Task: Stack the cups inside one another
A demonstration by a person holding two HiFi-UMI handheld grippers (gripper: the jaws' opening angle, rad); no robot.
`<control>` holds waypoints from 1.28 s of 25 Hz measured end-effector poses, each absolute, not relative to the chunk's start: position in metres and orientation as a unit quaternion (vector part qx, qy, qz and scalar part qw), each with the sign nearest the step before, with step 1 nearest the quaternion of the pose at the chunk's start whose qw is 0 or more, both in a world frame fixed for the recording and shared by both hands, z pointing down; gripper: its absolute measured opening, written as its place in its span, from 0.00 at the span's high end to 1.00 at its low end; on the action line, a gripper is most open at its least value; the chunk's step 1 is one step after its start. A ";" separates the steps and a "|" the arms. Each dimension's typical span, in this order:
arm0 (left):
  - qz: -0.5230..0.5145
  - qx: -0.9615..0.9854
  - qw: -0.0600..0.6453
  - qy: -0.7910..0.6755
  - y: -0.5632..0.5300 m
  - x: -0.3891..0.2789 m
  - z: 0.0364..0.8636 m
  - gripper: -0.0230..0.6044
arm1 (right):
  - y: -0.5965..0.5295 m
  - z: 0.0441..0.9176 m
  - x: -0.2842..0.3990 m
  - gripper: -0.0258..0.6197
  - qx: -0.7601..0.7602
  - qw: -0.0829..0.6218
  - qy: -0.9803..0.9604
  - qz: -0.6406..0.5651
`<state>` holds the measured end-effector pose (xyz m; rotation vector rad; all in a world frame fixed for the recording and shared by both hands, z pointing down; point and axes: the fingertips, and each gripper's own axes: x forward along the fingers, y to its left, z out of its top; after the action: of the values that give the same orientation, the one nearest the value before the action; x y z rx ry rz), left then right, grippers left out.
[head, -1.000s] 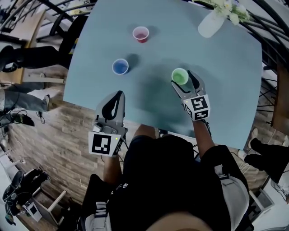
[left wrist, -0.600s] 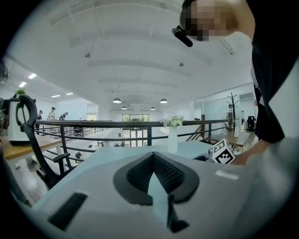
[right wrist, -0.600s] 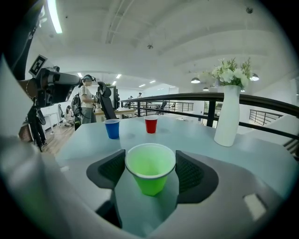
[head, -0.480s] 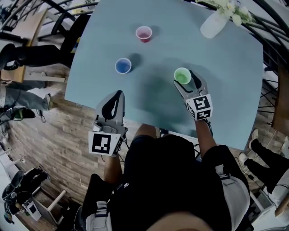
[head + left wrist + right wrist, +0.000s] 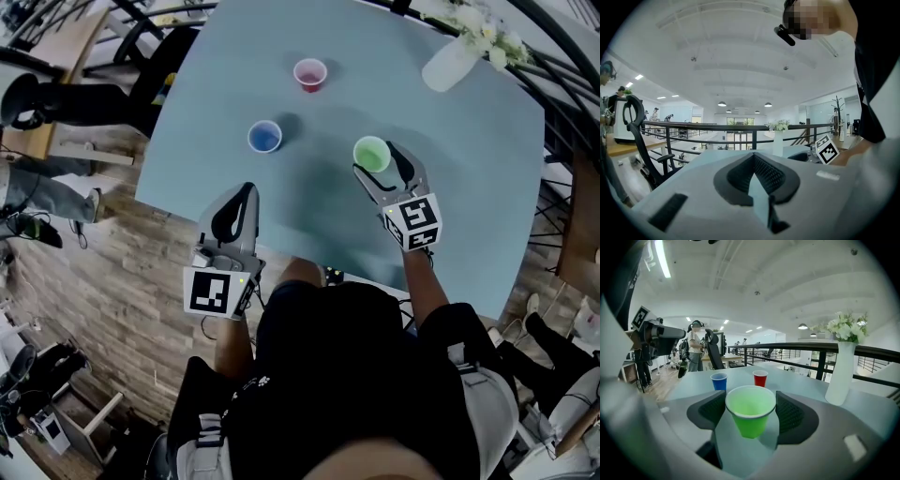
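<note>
A green cup [image 5: 372,155] stands between the jaws of my right gripper [image 5: 376,162], which is shut on its rim, over the pale blue table [image 5: 469,178]. In the right gripper view the green cup [image 5: 750,408] fills the gap of the right gripper [image 5: 751,413], with the blue cup [image 5: 719,381] and red cup [image 5: 760,378] standing beyond it. The blue cup [image 5: 265,137] sits left of the green one, the red cup [image 5: 310,74] farther back. My left gripper [image 5: 245,195] is shut and empty at the table's near edge. The left gripper [image 5: 754,161] looks out at a railing.
A white vase [image 5: 448,58] with flowers stands at the table's far right corner, seen as the vase [image 5: 840,376] right of the cups. A metal railing [image 5: 562,66] runs past the table's right side. A person's legs [image 5: 47,192] are on the wooden floor at left.
The green cup, held in my right gripper, has shifted left across the table toward the blue and red cups. The left gripper has stayed at the near edge.
</note>
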<state>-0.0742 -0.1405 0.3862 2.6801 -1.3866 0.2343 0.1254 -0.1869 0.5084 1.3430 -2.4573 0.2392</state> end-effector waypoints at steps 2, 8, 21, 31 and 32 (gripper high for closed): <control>0.074 0.882 0.057 -0.461 -0.142 -0.076 0.386 0.98 | -0.191 0.500 0.118 0.44 0.463 0.160 -0.869 0.078; 0.066 0.875 0.062 -0.475 -0.147 -0.090 0.386 0.98 | -0.204 0.477 0.087 0.44 0.433 0.144 -0.888 0.062; 0.061 0.862 0.071 -0.498 -0.159 -0.112 0.391 0.98 | -0.230 0.456 0.019 0.44 0.368 0.120 -0.921 0.045; 0.064 0.852 0.075 -0.513 -0.167 -0.133 0.395 0.98 | -0.245 0.452 -0.029 0.44 0.325 0.109 -0.939 0.040; 0.065 0.852 0.076 -0.514 -0.167 -0.134 0.396 0.98 | -0.246 0.453 -0.032 0.44 0.322 0.109 -0.940 0.040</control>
<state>-0.1343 -0.1672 0.3959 2.5544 -1.5423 0.1949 -0.0324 -0.2456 0.4527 0.9453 -2.7630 0.1182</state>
